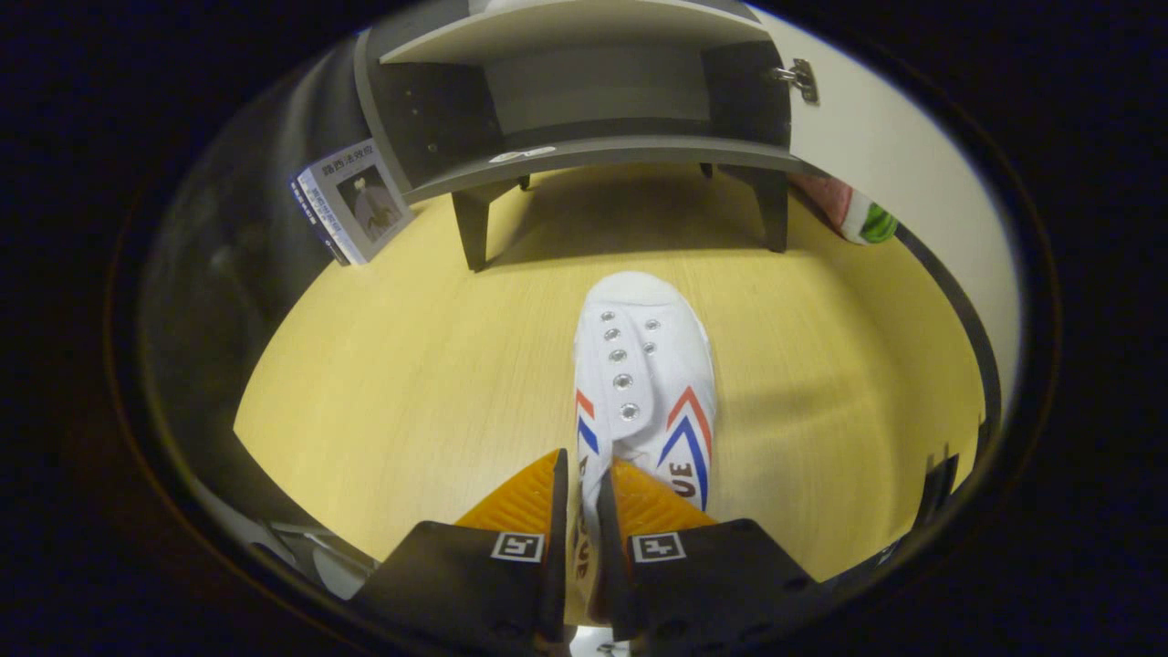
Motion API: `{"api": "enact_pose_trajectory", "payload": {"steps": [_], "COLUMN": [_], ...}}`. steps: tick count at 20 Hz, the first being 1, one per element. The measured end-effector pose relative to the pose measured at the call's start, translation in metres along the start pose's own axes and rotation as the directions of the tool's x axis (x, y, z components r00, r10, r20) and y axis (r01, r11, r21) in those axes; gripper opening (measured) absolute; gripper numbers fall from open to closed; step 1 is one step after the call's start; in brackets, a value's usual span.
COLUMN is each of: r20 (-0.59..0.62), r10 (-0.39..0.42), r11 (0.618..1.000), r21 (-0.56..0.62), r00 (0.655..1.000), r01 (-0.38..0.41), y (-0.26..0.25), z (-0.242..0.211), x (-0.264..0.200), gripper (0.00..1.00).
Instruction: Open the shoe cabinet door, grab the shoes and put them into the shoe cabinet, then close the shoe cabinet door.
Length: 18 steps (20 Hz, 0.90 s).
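Tool clamped tight on white shoe side wall, frame centre; open shoe cabinet at top, above worktop.

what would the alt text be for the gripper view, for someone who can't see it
The gripper is shut on the side wall of a white shoe, toe pointing toward the open shoe cabinet across the wooden tabletop.

A pale yellow wood-grain tabletop is spreading out underfoot, catching soft overhead light and carrying gentle shadows. A boxed item with a printed picture is leaning at the far left against the dark booth wall. A red, white and green object is lying at the far right.
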<state>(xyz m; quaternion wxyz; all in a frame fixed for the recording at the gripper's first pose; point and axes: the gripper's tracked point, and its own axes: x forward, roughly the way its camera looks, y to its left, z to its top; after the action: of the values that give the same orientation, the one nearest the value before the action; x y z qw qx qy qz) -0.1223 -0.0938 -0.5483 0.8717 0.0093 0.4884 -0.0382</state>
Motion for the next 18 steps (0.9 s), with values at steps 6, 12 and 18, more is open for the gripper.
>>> {"api": "enact_pose_trajectory", "payload": {"steps": [6, 12, 18], "r20": [0.017, 0.132, 0.177], "r10": [-0.04, -0.065, -0.08], "r11": [0.999, 0.998, 0.996], "r21": [-0.034, -0.008, 0.055], "r00": [0.999, 0.989, 0.981], "r01": [0.04, 0.066, 0.071], "y": [0.0, 0.006, -0.003], "z": [0.002, 0.045, 0.075], "x": [-0.002, -0.027, -0.04], "gripper": [0.06, 0.02, 0.02]}}
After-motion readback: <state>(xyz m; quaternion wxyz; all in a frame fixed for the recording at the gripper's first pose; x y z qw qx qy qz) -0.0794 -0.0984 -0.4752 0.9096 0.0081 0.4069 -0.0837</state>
